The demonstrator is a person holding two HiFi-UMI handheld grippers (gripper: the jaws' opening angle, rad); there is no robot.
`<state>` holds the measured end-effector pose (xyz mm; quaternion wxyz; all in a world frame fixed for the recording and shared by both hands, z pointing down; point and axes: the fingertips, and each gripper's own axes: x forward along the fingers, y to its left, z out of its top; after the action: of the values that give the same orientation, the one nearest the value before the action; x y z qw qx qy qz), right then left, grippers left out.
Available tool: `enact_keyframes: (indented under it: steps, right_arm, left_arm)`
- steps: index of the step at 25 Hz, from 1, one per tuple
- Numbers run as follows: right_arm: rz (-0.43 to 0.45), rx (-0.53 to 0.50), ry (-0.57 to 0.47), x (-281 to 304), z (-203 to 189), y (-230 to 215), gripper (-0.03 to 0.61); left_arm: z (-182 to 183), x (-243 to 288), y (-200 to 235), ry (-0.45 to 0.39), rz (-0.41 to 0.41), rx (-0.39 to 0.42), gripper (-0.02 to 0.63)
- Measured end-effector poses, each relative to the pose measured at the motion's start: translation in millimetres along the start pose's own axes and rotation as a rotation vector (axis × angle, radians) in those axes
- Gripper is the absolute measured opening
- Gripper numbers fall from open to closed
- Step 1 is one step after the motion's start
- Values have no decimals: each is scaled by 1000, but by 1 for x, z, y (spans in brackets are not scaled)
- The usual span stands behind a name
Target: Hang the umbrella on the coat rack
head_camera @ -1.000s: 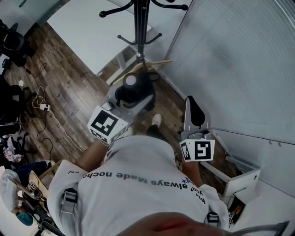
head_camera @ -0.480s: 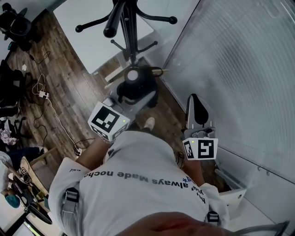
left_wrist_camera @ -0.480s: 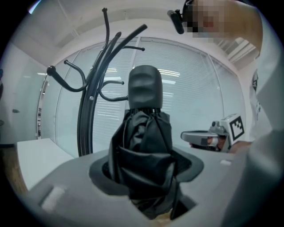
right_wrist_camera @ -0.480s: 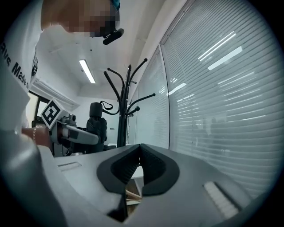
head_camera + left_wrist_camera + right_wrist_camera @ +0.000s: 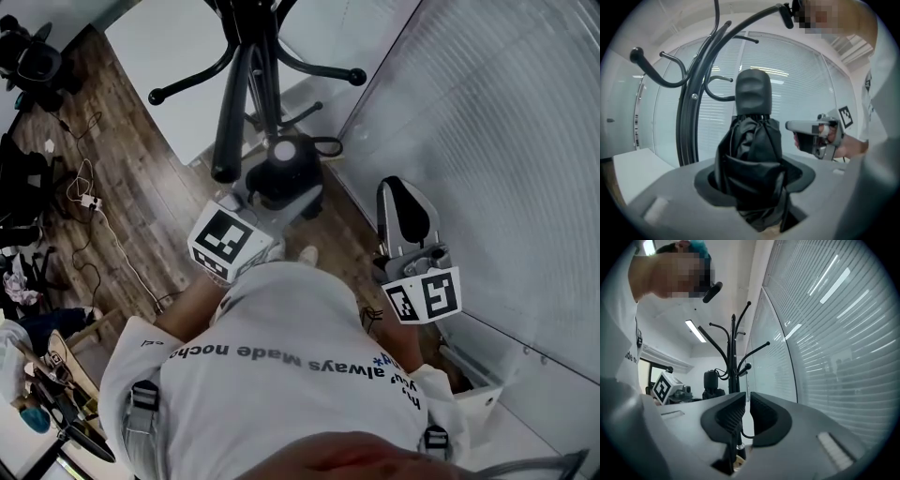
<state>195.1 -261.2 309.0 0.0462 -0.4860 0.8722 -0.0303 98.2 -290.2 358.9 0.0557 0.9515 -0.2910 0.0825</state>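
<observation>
A folded black umbrella (image 5: 281,176) stands upright with its rounded handle (image 5: 753,96) on top, and my left gripper (image 5: 274,204) is shut on its bundled fabric (image 5: 752,159). The black coat rack (image 5: 246,75) rises just beyond it; its pole (image 5: 687,126) and curved hooks fill the left of the left gripper view. The umbrella handle is close beside the pole, below the hook ends. My right gripper (image 5: 401,192) hangs to the right, level and shut, with nothing between its pads (image 5: 746,401). The right gripper view shows the rack (image 5: 733,357) ahead and the umbrella (image 5: 711,380) at its left.
A glass wall with blinds (image 5: 487,141) runs close along the right. A white table (image 5: 178,52) stands behind the rack. Cables (image 5: 89,202) lie on the wooden floor at left, with chairs (image 5: 28,56) and clutter further left. A white box (image 5: 478,398) sits near the wall.
The person has stepped toward the rack, which now looms larger in the head view. Both grippers came forward with it, the umbrella still held, and the right gripper rose slightly.
</observation>
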Motion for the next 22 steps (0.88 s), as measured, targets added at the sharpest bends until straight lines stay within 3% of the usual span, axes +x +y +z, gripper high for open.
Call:
enact_keyframes:
  steps: [5, 12, 22]
  right_arm:
    - [105, 71, -37, 25, 30, 10, 52]
    - [224, 193, -23, 51, 40, 14, 81]
    - [279, 236, 23, 59, 36, 21, 100]
  left_arm:
    - [2, 11, 3, 15, -32, 25, 261]
    - [2, 23, 5, 20, -50, 43, 261]
    - [3, 25, 0, 28, -65, 64, 262]
